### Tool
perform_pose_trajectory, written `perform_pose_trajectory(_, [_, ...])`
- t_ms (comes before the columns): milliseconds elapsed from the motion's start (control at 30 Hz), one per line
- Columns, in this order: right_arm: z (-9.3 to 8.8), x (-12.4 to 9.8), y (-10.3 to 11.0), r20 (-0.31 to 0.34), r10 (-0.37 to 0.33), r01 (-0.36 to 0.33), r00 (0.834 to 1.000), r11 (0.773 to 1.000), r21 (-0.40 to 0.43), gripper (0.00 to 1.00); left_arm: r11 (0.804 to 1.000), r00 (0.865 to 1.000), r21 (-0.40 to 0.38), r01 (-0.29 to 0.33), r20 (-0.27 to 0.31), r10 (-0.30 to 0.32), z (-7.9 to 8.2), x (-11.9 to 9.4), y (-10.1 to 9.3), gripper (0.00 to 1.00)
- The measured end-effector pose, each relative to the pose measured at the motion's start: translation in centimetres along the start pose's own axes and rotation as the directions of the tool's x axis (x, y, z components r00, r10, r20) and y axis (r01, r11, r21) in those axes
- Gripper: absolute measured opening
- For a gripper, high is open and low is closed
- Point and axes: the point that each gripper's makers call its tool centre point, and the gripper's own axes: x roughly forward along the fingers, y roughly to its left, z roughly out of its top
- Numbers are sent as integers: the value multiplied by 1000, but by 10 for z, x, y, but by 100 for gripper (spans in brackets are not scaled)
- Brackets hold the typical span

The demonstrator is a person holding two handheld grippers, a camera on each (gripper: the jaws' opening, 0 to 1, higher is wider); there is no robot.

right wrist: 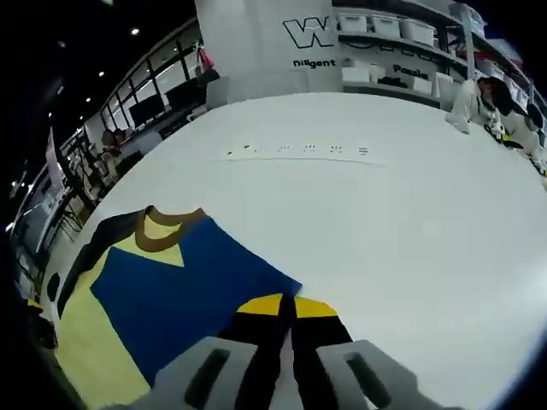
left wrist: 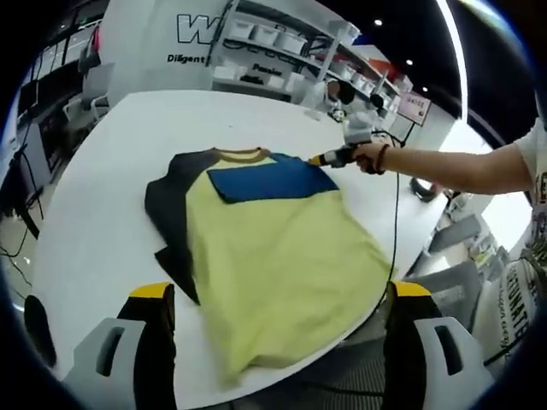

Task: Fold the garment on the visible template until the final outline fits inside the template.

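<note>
A yellow T-shirt [left wrist: 282, 256] with a blue chest panel [left wrist: 269, 179], brown collar [left wrist: 242, 155] and dark sleeve [left wrist: 171, 213] lies flat on the white table [left wrist: 94, 222]. Its hem reaches the table's near edge. My left gripper [left wrist: 282, 290] hovers over the hem end, its jaws wide apart and holding nothing. My right gripper [left wrist: 333, 157], held by a person's hand [left wrist: 369, 157], sits at the blue panel's far corner. In the right gripper view its yellow-tipped jaws [right wrist: 285, 306] are pressed together at the blue corner [right wrist: 286, 286] of the T-shirt [right wrist: 171, 290].
Small printed marks [right wrist: 299, 149] run in a line across the table's bare far part [right wrist: 385, 213]. Shelves with white bins [left wrist: 282, 51] stand behind the table. Chairs [left wrist: 453, 282] and a cable [left wrist: 396, 231] sit off the table's right edge.
</note>
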Motion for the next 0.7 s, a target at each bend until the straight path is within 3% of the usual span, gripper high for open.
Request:
perform_pose_trajectory(200, [3,-1,-2,0,-17,17,1000,999,-44,0,1000,1000,1,-2,-1,2,0,0,1,98])
perform_pose_trajectory(233, [19,-3,-11,58,-71,77,996,990,-120,0,1000,1000,2,-2,-4,2,0,1,3,98])
perform_pose_trajectory(267, [19,-1,-14,55,-77,84,995,985,-149,0,1000,1000,3,4,-10,-4,-1,1,2,99])
perform_pose_trajectory(467, [27,6,-28,70,-120,131,990,975,-180,0,1000,1000,12,17,-20,-17,-3,1,-1,99])
perform_pose_trajectory(700, [23,5,-44,54,-176,183,983,961,-207,0,1000,1000,7,12,-25,-12,-4,2,2,99])
